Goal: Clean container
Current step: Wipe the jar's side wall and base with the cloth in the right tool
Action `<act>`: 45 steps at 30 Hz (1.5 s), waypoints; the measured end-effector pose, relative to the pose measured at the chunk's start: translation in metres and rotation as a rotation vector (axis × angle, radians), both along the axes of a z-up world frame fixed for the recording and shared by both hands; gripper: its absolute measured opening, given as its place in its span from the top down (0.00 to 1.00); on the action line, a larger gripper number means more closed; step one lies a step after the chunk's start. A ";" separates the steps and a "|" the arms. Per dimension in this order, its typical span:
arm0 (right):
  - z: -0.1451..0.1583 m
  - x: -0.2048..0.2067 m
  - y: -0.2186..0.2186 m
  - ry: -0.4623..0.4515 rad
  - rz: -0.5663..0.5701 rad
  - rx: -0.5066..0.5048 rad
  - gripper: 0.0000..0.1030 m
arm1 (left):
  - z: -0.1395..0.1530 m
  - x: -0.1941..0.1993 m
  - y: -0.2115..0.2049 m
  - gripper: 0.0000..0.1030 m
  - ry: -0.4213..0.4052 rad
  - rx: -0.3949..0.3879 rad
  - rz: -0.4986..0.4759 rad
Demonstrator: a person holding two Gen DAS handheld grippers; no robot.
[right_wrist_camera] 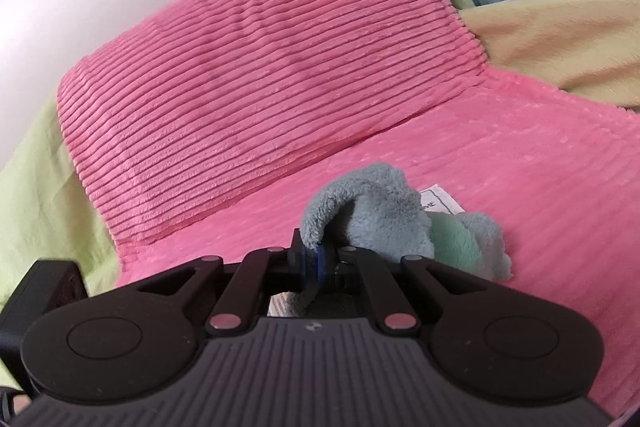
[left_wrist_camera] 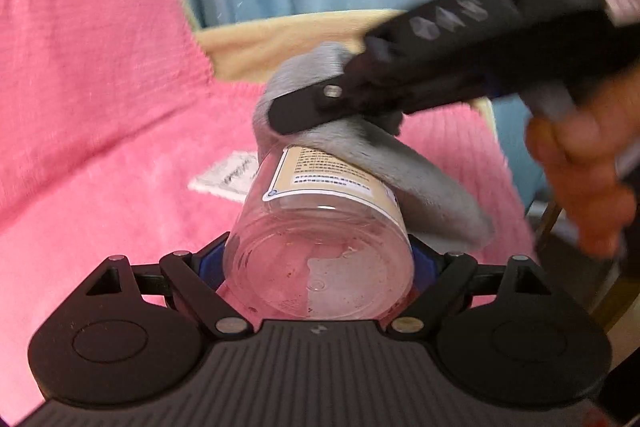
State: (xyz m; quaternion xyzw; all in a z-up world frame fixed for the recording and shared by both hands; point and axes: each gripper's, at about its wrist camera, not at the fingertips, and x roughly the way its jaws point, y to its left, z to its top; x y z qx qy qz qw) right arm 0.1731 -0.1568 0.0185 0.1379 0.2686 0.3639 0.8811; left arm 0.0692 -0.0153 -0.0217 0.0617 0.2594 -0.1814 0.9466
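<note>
1. Pink ribbed bedding (left_wrist_camera: 100,75) lies beneath both my claws.
2. My left claw (left_wrist_camera: 320,263) clamps the clear jar (left_wrist_camera: 320,247) near its base; light, slick, likely squashable.
3. My right claw (right_wrist_camera: 316,259) pinches the soft grey cloth (left_wrist_camera: 420,187), draped over the jar's label ahead.

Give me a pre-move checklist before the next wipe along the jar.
1. Left gripper clamped on the clear plastic jar near its base: ok.
2. Right gripper pinching the grey cloth: ok.
3. Cloth touching the jar's labelled side: ok, it drapes over the label.
4. Jar clear of the pink blanket: cannot tell; the underside is hidden.
5. Jar's mouth and whether a lid is on: cannot tell; that end is hidden behind the cloth.
6. Residue left: not ok; specks show through the base.
</note>
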 end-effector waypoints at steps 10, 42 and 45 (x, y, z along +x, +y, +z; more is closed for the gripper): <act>0.004 -0.024 0.013 -0.024 0.055 -0.030 0.97 | -0.001 -0.001 0.007 0.17 0.033 -0.053 0.013; 0.000 -0.027 0.005 0.005 0.031 0.005 0.98 | -0.008 0.000 -0.004 0.17 0.040 -0.023 -0.013; 0.000 -0.033 0.008 0.020 0.082 0.015 0.98 | -0.008 -0.001 -0.013 0.17 -0.010 0.089 -0.030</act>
